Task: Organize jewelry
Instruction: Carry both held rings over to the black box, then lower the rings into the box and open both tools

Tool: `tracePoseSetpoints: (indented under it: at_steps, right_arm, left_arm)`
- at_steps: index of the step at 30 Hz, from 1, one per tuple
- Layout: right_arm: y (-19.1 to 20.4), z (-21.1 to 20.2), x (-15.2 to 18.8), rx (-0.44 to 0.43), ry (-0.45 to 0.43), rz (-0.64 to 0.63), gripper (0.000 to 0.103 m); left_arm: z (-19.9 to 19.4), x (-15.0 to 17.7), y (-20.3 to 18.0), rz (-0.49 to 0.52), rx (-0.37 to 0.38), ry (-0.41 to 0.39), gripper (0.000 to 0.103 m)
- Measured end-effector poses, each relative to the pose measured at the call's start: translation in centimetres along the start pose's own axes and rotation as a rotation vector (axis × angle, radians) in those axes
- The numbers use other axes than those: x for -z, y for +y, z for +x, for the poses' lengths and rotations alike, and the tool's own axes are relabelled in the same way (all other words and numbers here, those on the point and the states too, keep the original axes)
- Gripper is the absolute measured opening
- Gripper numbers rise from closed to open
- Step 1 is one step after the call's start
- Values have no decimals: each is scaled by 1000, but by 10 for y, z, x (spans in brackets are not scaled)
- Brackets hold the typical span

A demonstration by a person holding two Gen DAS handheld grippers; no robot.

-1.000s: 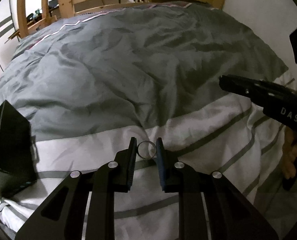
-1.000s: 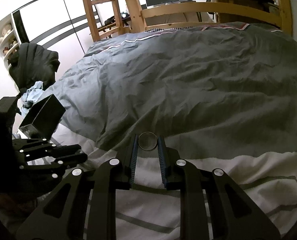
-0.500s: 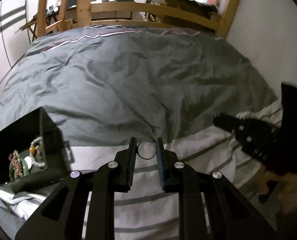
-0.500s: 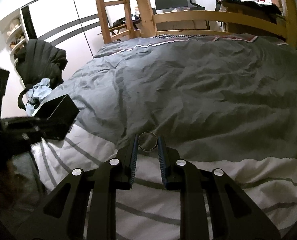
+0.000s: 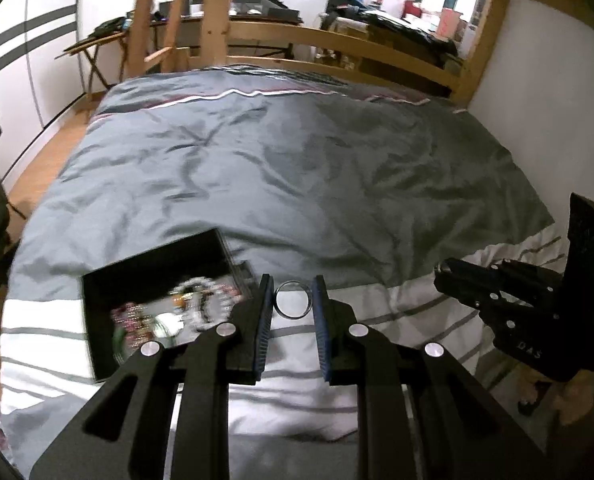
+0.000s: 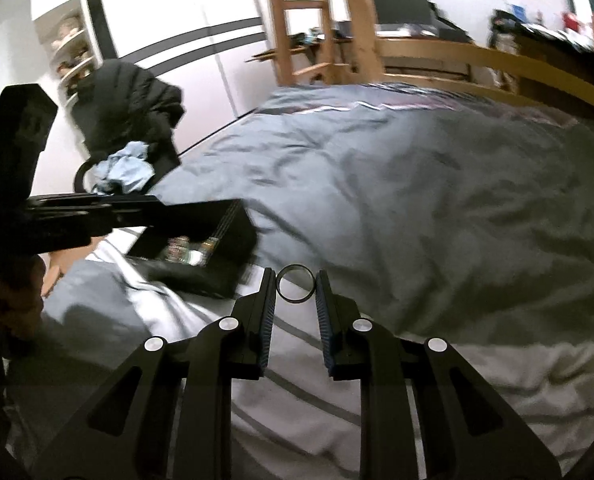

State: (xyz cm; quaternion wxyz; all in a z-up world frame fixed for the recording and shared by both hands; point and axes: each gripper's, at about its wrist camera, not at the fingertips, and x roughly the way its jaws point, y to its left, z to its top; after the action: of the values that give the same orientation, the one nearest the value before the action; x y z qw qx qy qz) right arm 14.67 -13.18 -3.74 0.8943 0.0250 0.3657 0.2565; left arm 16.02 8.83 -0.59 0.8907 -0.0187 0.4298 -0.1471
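The bed point(image 5: 297, 184) is lying under a grey duvet, with striped white sheet at the near edge. A second ago the black box point(image 5: 157, 280) was sitting at the 9 o'clock edge of the left wrist view, nearly out of frame; now it is lying just at 9 o'clock of the fingertips, its beads and bracelets showing, though blurred. From this I judge both hands are carrying their rings toward the box for dropping in.

The left tool point(image 5: 293, 300) is pinching a ring point(image 5: 293, 300) between its nearly closed pads, clear of the bedding. The right tool point(image 6: 295, 283) is likewise clamping a second ring point(image 6: 295, 283), the box lying at its 10 o'clock.

On the right tool's body, seen from the left wrist, the letters "DAS" are reading faintly; no other writing is legible.
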Motion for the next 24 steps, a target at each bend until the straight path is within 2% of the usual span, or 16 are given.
tracePoseSetpoints:
  at_steps: [5, 12, 18, 24]
  right_arm:
    - [50, 26, -17, -45, 14, -61, 21]
    - [90, 66, -30, -91, 52, -112, 21]
    - [112, 111, -41, -116, 82, -147, 21]
    - [125, 162, -36, -140, 155, -178, 21]
  left_arm:
    - [-14, 6, 41, -34, -26, -7, 18]
    - [-10, 15, 91, -65, -37, 2, 18]
    - [19, 20, 126, -93, -27, 21, 18]
    - [60, 30, 151, -122, -7, 67, 18]
